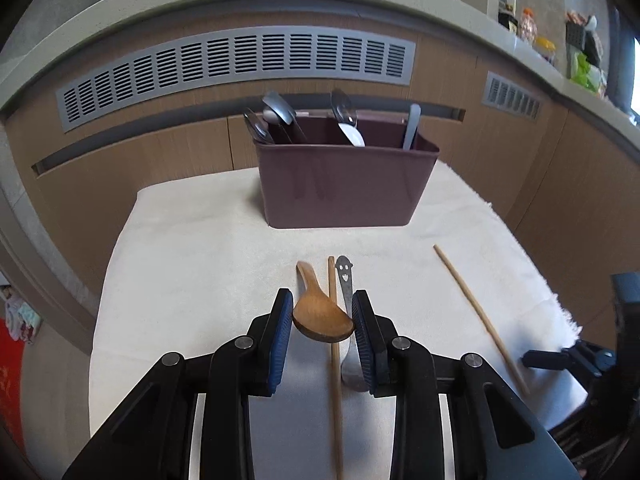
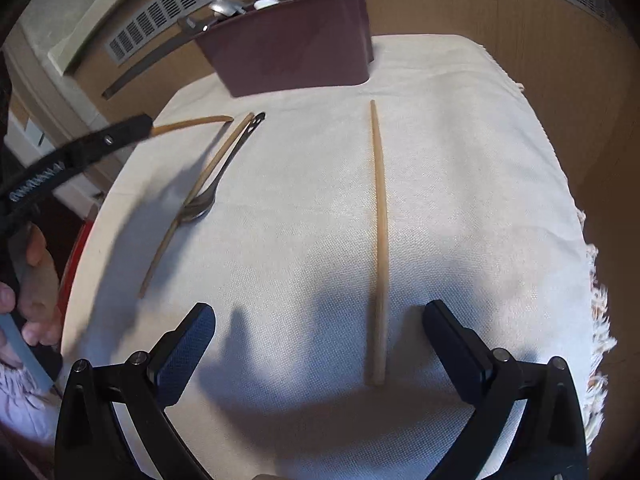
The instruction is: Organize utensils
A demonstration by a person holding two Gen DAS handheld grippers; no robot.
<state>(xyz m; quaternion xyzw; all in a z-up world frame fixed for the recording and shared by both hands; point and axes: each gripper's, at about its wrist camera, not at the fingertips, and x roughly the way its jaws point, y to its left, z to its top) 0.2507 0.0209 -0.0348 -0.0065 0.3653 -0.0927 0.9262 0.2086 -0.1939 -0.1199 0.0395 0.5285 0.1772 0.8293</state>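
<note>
My left gripper (image 1: pixel 322 312) is shut on the bowl of a wooden spoon (image 1: pixel 320 316) and holds it above the cloth; its handle points away. Under it lie a chopstick (image 1: pixel 334 360) and a metal fork with a face cutout (image 1: pixel 347 280). A maroon utensil caddy (image 1: pixel 344 184) stands at the back with several spoons in it. A second chopstick (image 2: pixel 380 240) lies lengthwise in the right wrist view. My right gripper (image 2: pixel 320 336) is open and empty, with the chopstick's near end between its fingers. The left gripper's finger (image 2: pixel 104 140) holds the spoon handle (image 2: pixel 192 122).
A cream cloth (image 2: pixel 460 160) covers the small table, with a fringed edge at the right. Wooden cabinets with grey vents (image 1: pixel 240 64) stand behind it. A counter with jars (image 1: pixel 528 28) is at the upper right. A person's hand (image 2: pixel 36 280) shows at the left.
</note>
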